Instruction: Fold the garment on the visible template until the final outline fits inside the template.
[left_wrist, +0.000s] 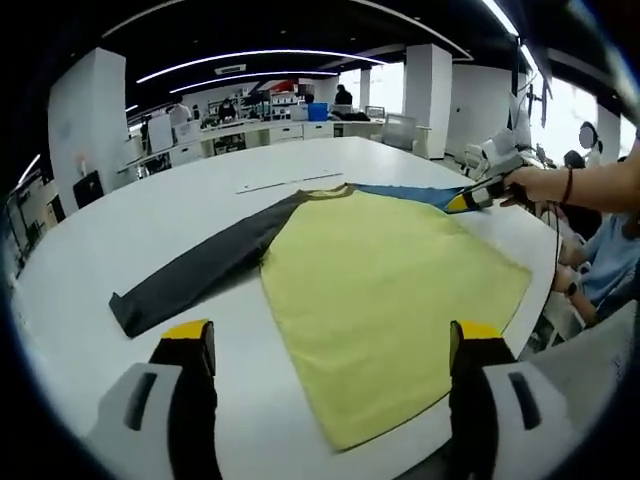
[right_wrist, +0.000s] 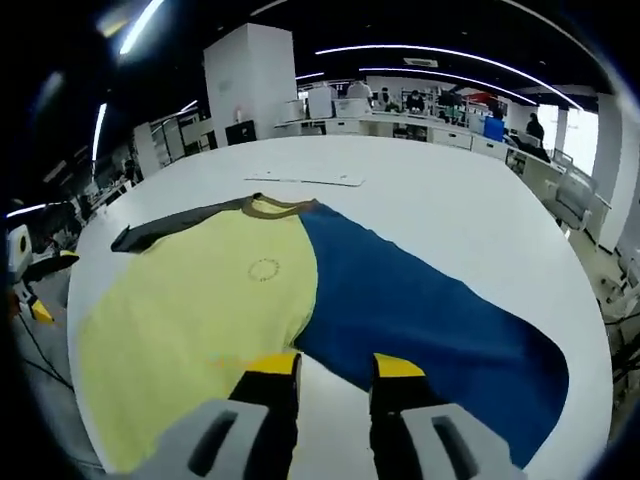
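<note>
A long-sleeved shirt lies flat on the white table (left_wrist: 120, 240), with a yellow body (left_wrist: 380, 290), a dark grey sleeve (left_wrist: 200, 270) and a blue sleeve (left_wrist: 410, 193). In the right gripper view the yellow body (right_wrist: 200, 300) is on the left and the blue sleeve (right_wrist: 420, 310) runs to the right. My left gripper (left_wrist: 332, 335) stands open, jaws wide apart over the hem. My right gripper (right_wrist: 335, 368) is open with a narrow gap at the underarm, one tip over yellow cloth, the other over blue. A hand holds the right gripper (left_wrist: 470, 200) at the blue sleeve.
A thin flat white strip (right_wrist: 305, 180) lies on the table beyond the collar (right_wrist: 275, 207). The table's rounded edge (left_wrist: 540, 290) is close on the right, where a seated person (left_wrist: 610, 260) is. Desks, pillars and people stand far behind.
</note>
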